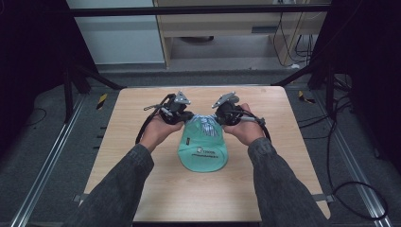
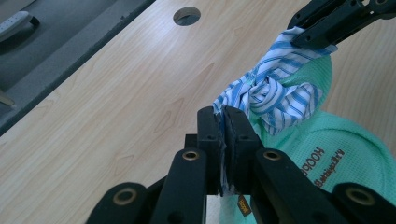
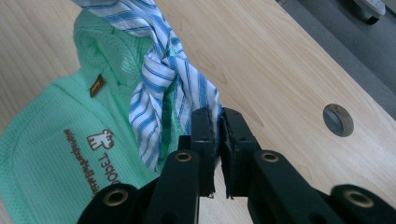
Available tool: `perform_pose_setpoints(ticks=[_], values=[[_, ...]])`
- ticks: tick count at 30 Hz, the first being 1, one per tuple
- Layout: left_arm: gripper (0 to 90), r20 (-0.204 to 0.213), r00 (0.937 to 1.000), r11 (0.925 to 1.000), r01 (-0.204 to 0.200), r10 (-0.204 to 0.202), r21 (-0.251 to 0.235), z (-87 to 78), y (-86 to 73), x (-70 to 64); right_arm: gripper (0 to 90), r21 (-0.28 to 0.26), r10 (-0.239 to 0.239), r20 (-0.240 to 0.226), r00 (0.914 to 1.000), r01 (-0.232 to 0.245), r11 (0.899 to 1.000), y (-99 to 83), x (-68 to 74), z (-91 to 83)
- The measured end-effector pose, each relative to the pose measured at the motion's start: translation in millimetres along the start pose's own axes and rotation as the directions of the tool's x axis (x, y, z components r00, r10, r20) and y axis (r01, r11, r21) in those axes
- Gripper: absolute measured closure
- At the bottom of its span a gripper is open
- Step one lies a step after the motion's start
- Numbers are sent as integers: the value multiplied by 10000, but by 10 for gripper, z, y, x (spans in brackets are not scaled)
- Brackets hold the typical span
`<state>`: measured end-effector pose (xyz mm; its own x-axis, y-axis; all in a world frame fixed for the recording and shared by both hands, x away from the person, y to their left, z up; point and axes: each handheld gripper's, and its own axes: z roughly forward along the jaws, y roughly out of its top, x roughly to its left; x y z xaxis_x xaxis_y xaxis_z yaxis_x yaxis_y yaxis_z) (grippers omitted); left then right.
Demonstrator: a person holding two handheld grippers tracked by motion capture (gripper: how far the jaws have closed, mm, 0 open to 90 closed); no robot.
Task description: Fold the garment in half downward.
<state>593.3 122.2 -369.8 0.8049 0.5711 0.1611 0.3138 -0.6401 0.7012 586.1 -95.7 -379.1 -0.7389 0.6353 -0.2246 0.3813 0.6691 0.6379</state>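
Observation:
A mint-green cap (image 1: 203,152) with brown lettering lies on the wooden table (image 1: 142,142), brim toward the person. A blue-and-white striped cloth (image 1: 206,124) is knotted at its back. My left gripper (image 1: 187,116) is shut on the cloth's left end, and the fabric shows pinched between the jaws of that gripper (image 2: 223,117). The knot (image 2: 267,93) hangs just beyond them over the cap (image 2: 336,154). My right gripper (image 1: 219,117) is shut on the other end; its jaws (image 3: 218,119) pinch the striped cloth (image 3: 159,79) beside the cap (image 3: 56,140). The right gripper (image 2: 317,32) also appears far off in the left gripper view.
A round cable hole (image 2: 187,15) (image 3: 338,120) sits in the table near its far edge. Grey floor and metal rails (image 1: 52,156) flank the table. Cables (image 1: 350,189) trail on the right side. A light cabinet (image 1: 236,28) stands behind.

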Motion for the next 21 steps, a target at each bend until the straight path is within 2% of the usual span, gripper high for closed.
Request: perform_pose_setpoints(ticks=[5, 10, 21], values=[[857, -62, 9998, 9997, -206, 205, -108, -38, -56, -155, 843, -72, -137, 91, 9999, 138, 9999, -116, 128, -67], [858, -110, 9993, 9994, -354, 354, 1, -64, -110, -277, 843, -37, -145, 79, 9999, 145, 9999, -209, 223, -102], [857, 61, 9998, 9998, -204, 204, -68, -142, -279, -362, 843, -221, -196, -87, 9998, 194, 9996, -273, 373, -129]])
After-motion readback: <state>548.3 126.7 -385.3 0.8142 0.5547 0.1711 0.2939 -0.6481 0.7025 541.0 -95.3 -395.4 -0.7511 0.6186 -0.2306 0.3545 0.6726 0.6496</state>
